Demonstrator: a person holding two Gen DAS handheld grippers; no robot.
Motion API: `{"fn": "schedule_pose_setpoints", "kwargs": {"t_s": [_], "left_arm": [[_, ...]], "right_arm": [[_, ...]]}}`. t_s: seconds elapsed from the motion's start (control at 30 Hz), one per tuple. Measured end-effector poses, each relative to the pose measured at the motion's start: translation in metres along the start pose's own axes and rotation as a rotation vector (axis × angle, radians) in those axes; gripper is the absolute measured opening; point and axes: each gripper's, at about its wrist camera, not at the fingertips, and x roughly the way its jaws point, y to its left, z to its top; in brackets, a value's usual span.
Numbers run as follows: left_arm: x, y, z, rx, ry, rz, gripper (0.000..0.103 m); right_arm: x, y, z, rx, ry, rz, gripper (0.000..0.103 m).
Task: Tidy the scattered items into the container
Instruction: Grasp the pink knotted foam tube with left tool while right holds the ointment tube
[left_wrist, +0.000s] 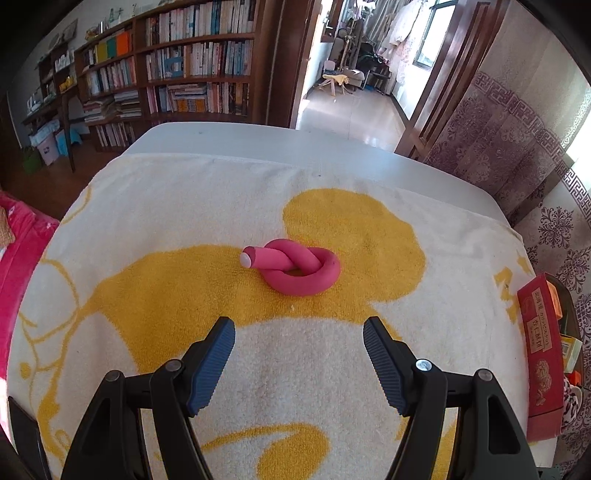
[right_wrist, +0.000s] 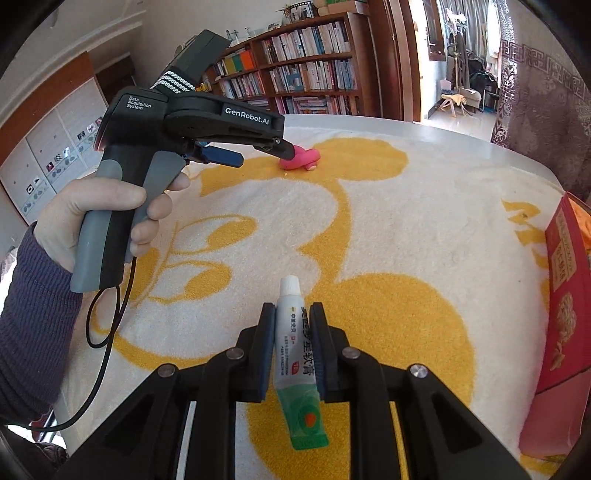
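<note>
Ointment tube (right_wrist: 295, 354) clamped upright in right tool (right_wrist: 293, 328) w/ cap fwd, presumably bound for red box (right_wrist: 565, 306) at right; left tool (left_wrist: 299, 350) gapes empty, lined up near pink knotted foam roll (left_wrist: 295, 269) mid-surface.

A cream and yellow towel (left_wrist: 295, 369) covers the white table (left_wrist: 258, 142). Beyond the table's far edge stands a wooden bookshelf (left_wrist: 192, 62) full of books. To the table's right hangs a patterned purple curtain (left_wrist: 509, 140).
</note>
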Motion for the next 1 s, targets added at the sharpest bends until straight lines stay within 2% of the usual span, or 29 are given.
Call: {"fn": "schedule_pose_setpoints", "kwargs": {"t_s": [0.1, 0.23, 0.53, 0.67, 0.73, 1.0], "left_arm": [[0.015, -0.003, 0.014, 0.016, 0.006, 0.019, 0.074], [0.034, -0.001, 0.025, -0.011, 0.019, 0.012, 0.074], [0.063, -0.001, 0.030, -0.015, 0.051, 0.040, 0.074], [0.063, -0.004, 0.027, 0.006, 0.025, 0.062, 0.073], [0.061, -0.005, 0.025, 0.016, 0.012, 0.076, 0.062], [0.034, -0.015, 0.016, 0.018, -0.039, 0.025, 0.063]], "right_arm": [[-0.001, -0.002, -0.001, 0.006, 0.000, 0.003, 0.021], [-0.001, -0.005, -0.002, 0.019, 0.001, 0.007, 0.021], [0.004, -0.010, -0.002, 0.035, 0.012, 0.013, 0.021], [0.002, -0.012, -0.001, 0.042, -0.002, 0.016, 0.021], [-0.001, -0.013, 0.000, 0.050, -0.013, 0.017, 0.021], [-0.013, -0.020, 0.004, 0.089, -0.064, 0.016, 0.021]]}}
